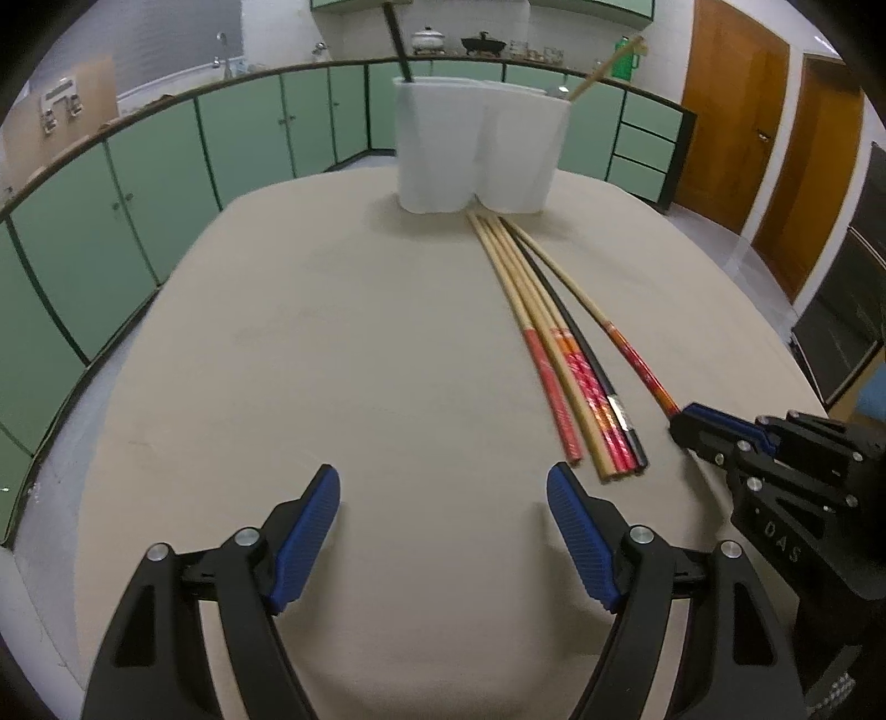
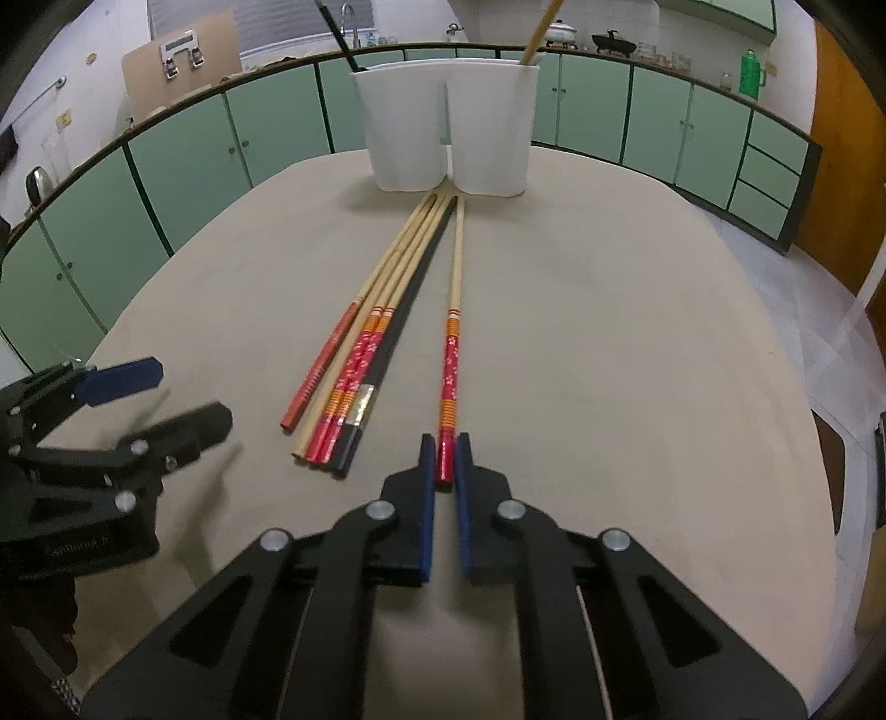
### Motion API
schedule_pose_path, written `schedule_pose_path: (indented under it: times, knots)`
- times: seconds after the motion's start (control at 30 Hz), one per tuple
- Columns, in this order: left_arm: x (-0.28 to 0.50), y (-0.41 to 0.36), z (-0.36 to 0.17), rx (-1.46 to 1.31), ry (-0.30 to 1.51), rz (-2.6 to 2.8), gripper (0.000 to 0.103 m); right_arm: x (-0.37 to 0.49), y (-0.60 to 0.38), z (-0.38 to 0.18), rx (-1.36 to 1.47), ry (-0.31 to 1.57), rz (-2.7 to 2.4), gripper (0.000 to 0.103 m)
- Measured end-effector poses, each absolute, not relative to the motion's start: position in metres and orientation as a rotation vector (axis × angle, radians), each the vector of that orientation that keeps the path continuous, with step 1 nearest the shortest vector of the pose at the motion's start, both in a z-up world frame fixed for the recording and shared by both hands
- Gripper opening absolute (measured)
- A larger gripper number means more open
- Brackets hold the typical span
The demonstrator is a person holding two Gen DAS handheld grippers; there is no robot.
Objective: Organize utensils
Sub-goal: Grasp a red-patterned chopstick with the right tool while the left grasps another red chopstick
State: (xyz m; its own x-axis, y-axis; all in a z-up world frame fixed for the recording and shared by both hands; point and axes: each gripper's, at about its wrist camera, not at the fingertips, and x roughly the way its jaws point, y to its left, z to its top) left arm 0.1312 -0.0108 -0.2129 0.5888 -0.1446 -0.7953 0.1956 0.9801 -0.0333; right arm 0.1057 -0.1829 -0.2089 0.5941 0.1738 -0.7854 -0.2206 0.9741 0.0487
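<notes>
Several chopsticks (image 1: pixel 559 343) lie in a bundle on the beige table, tips toward a white two-compartment holder (image 1: pixel 476 149). The holder (image 2: pixel 448 127) has a black chopstick (image 2: pixel 340 36) in its left cup and a bamboo one (image 2: pixel 540 27) in its right. My right gripper (image 2: pixel 444 448) is shut on the red end of a separate bamboo chopstick (image 2: pixel 451 354), which lies on the table right of the bundle (image 2: pixel 365 354). It shows in the left wrist view (image 1: pixel 681 423) too. My left gripper (image 1: pixel 443 487) is open and empty, low over the table left of the bundle.
The beige table (image 1: pixel 277 360) stretches around the chopsticks. Green cabinets (image 1: pixel 166 160) line the room behind it, with pots on the counter. A wooden door (image 1: pixel 731 111) stands at the right.
</notes>
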Motion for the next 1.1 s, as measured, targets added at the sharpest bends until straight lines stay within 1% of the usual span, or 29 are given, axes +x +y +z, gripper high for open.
schedule_pose_path:
  times: [0.43,0.6,0.67,0.73,0.77,0.8,0.83,0.87,0.97,1.0,1.1]
  knots:
    - [0.138,-0.036,-0.221,0.086,0.941,-0.230,0.076,0.106,-0.204,-0.209,-0.020,0.910,0.226,0.005]
    - [0.141,-0.038,-0.221,0.086,0.930,-0.213,0.074,0.106,-0.204,-0.209,-0.008,0.911,0.234,0.006]
    - [0.141,-0.039,-0.220,0.085,0.922,-0.215,0.065,0.106,-0.205,-0.210,-0.002,0.912,0.239,0.006]
    - [0.141,-0.041,-0.219,0.082,0.918,-0.230,0.046,0.106,-0.205,-0.210,0.001,0.914,0.245,0.007]
    - [0.141,-0.041,-0.219,0.073,0.919,-0.238,0.041,0.106,-0.205,-0.210,0.003,0.914,0.251,0.008]
    - [0.141,-0.041,-0.219,0.068,0.919,-0.241,0.032,0.105,-0.205,-0.210,0.008,0.913,0.257,0.009]
    - [0.140,-0.040,-0.219,0.065,0.917,-0.243,0.025,0.105,-0.206,-0.210,0.012,0.913,0.264,0.009]
    - [0.139,-0.040,-0.219,0.064,0.915,-0.244,0.018,0.104,-0.207,-0.209,0.017,0.914,0.270,0.012]
    - [0.137,-0.034,-0.219,0.046,0.911,-0.245,0.007,0.098,-0.212,-0.208,0.030,0.911,0.293,0.029]
    - [0.136,-0.032,-0.219,0.035,0.912,-0.245,0.006,0.096,-0.213,-0.207,0.028,0.909,0.296,0.031]
    - [0.133,-0.028,-0.219,0.020,0.913,-0.246,0.006,0.091,-0.218,-0.208,0.029,0.908,0.300,0.030]
